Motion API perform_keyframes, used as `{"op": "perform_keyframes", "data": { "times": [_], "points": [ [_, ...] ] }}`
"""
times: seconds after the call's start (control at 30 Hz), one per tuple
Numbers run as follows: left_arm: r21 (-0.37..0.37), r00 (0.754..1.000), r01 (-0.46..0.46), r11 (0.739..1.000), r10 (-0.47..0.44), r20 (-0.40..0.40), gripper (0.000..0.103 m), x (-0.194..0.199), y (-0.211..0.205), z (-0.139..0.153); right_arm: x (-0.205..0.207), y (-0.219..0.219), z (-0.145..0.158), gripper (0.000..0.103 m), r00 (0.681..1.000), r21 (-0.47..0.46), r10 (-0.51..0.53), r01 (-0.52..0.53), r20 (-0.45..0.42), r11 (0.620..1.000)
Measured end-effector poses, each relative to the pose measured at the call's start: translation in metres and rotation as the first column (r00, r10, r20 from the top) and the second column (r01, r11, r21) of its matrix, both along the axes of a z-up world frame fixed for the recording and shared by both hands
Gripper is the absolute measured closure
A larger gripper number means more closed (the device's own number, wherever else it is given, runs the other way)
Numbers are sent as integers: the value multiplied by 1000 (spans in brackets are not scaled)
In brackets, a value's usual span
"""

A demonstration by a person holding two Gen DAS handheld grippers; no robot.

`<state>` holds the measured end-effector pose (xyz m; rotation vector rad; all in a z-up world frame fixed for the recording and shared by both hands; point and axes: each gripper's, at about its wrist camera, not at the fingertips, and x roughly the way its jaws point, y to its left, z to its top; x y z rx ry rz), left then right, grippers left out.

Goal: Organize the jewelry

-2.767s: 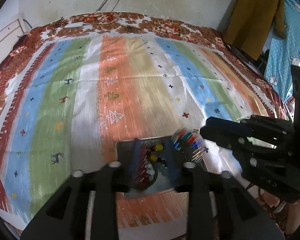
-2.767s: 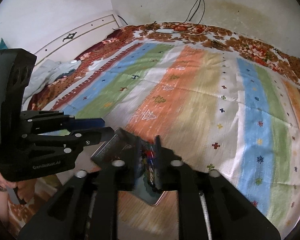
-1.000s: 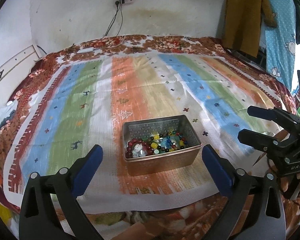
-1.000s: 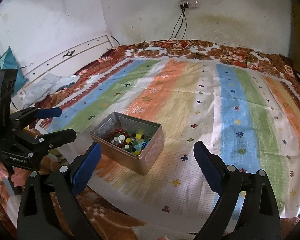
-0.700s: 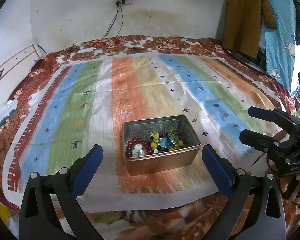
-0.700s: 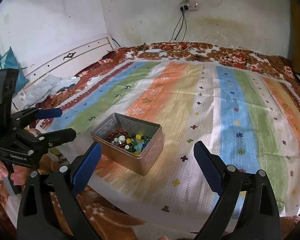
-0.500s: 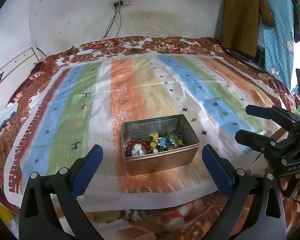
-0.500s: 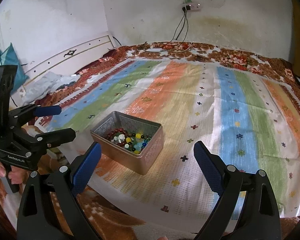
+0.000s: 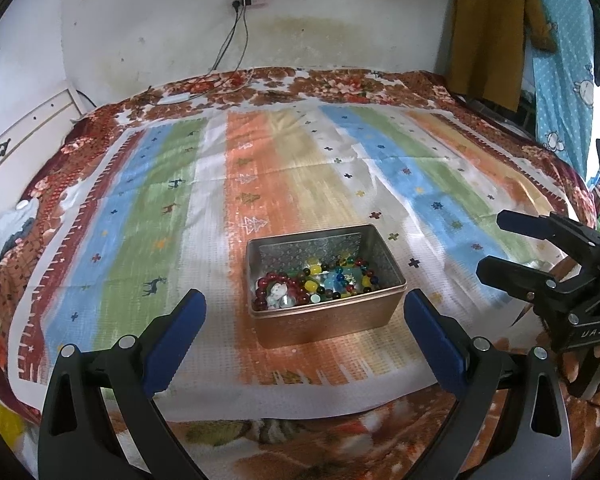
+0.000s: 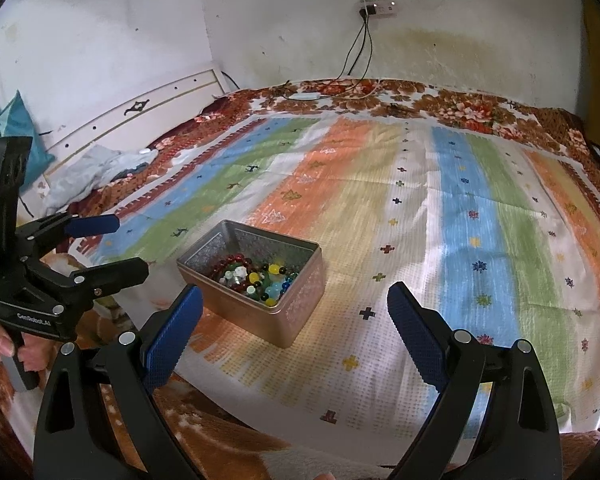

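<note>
A rectangular metal tin [image 9: 332, 322] sits on the striped cloth near the bed's front edge. It holds a heap of bead bracelets [image 9: 316, 280], red, yellow, green and blue. It also shows in the right wrist view [image 10: 296, 312], with the beads [image 10: 256, 276] inside. My left gripper [image 9: 304, 316] is open and empty, held back from the tin, its blue pads either side. My right gripper [image 10: 294, 320] is open and empty, just right of the tin. Each gripper shows in the other's view, the right [image 9: 516, 248] and the left [image 10: 104, 244], both open.
The striped cloth [image 9: 300, 184] covers a floral blanket [image 9: 340, 88] on a bed against a white wall. A headboard [image 10: 140, 120] and crumpled clothes [image 10: 96, 172] lie left. Cables [image 9: 228, 52] hang from a wall socket. Hanging garments [image 9: 496, 32] are at the right.
Earlier both grippers were close over the tin, the right with beads at its tips. Both have since pulled back and opened wide; the beads lie in the tin. Little moved in the last second.
</note>
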<state>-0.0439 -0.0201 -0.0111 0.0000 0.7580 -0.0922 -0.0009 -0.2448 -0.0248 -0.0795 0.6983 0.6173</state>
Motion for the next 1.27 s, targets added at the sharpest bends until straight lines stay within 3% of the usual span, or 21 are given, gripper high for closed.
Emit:
{"op": "perform_keyframes", "data": {
  "times": [1.27],
  "points": [
    [11,1000,-4,1000,5,-10,6,1,-2,-5,-2,1,-1,9,1000,-22,-2,2,18,1000]
  ]
}}
